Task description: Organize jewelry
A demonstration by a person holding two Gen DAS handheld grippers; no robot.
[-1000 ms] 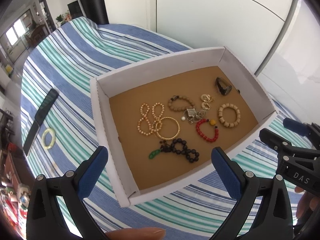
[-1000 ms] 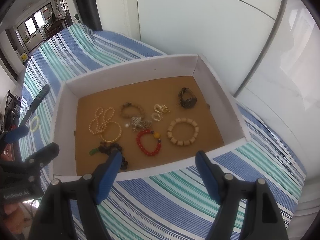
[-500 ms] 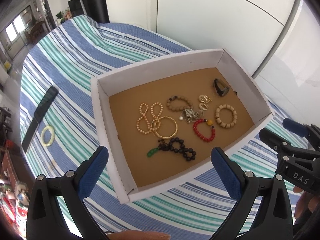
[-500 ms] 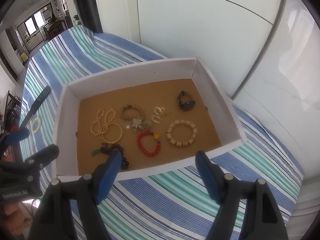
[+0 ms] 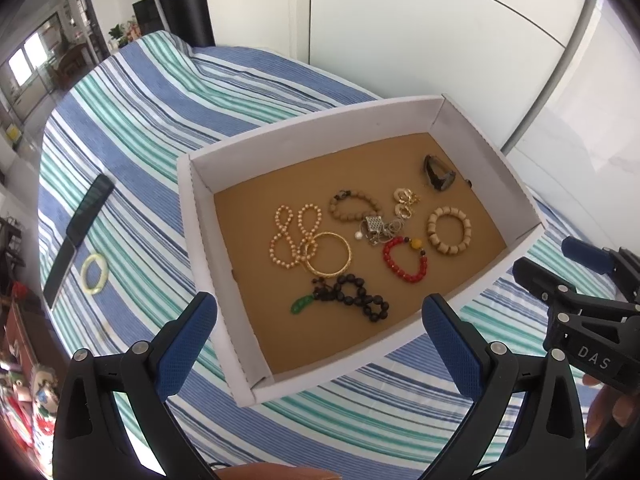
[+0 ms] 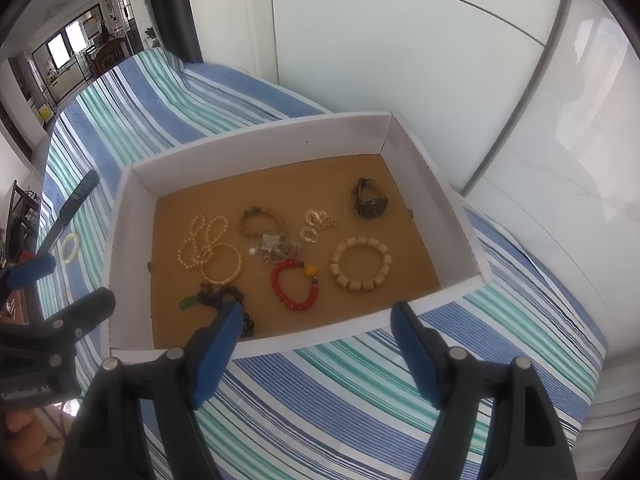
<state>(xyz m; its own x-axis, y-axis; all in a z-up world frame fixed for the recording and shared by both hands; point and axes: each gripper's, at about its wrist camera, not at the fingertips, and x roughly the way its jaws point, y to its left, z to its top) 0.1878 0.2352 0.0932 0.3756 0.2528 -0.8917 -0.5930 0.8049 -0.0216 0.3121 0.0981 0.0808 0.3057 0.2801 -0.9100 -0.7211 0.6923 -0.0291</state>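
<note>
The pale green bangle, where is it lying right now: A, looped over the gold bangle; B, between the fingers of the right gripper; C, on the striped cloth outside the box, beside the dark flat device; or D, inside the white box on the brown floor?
C: the pale green bangle lies on the striped cloth, outside the white box and right beside the dark flat device, with neither gripper touching it.
</note>
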